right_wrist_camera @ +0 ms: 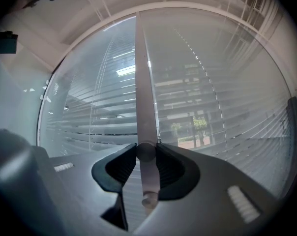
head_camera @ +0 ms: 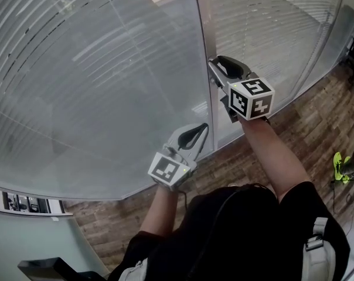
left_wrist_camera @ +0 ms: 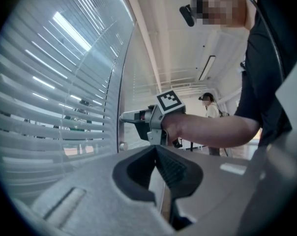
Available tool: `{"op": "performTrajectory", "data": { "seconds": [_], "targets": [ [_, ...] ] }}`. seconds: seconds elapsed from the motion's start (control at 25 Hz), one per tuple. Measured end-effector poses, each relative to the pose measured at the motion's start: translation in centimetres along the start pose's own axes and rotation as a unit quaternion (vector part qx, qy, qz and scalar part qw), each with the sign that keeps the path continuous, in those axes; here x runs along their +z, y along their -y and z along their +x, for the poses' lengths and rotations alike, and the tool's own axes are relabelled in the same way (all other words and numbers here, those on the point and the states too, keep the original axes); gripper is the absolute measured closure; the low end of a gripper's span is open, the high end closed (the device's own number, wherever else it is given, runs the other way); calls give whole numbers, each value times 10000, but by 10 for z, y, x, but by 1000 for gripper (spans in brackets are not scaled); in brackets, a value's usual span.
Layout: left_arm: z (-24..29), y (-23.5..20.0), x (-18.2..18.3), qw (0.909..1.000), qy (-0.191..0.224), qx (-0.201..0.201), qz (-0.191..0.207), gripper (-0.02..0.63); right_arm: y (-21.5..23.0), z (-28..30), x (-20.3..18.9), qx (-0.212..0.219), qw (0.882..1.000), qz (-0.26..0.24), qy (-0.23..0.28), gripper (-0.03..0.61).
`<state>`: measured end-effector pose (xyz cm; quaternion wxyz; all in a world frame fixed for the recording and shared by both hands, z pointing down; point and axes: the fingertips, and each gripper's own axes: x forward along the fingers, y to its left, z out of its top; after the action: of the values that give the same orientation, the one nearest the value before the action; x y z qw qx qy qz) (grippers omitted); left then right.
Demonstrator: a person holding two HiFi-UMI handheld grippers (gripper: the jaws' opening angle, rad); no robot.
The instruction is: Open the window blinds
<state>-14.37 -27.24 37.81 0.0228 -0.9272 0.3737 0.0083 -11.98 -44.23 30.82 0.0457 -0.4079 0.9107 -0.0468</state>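
Blinds knob [right_wrist_camera: 146, 151] clamped in right gripper [head_camera: 214, 69], held level; left gripper [head_camera: 203, 131] lower.

I see blinds [right_wrist_camera: 227, 112]: pale horizontal slats spreading both sides of right jaws, partly open on right, trees showing through. Round metal knob [right_wrist_camera: 146, 151] on upright post [right_wrist_camera: 142, 82], pinched between right jaws.

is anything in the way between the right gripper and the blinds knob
Nothing visible. The right gripper already has its fingers clamped on the round knob on the metal frame strip. The blinds' slats appear to sit behind glass, out of direct reach.
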Motion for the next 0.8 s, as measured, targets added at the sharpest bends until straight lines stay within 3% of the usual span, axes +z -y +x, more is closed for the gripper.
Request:
{"op": "performTrajectory", "data": {
  "seconds": [0.36,0.44,0.68,0.76,0.8],
  "targets": [
    [0,-2,-2,10000,-28,-4,38,609,-1,3,-1,112,9997,-198,-49,437],
    [-2,-2,-2,10000,-40,10,21,609,-5,2,-1,195,9983,-532,-108,379],
    [-2,-1,-3,10000,-35,8,29,609,-11,-4,-6,208,9836,-1763,-319,333],
    [-3,0,-5,10000,-52,-5,30,609,-15,-5,-2,174,9695,-2407,-417,330],
    [-4,1,-5,10000,-61,-6,20,609,-17,-6,1,121,9561,-2885,-494,328]
  ]
}}
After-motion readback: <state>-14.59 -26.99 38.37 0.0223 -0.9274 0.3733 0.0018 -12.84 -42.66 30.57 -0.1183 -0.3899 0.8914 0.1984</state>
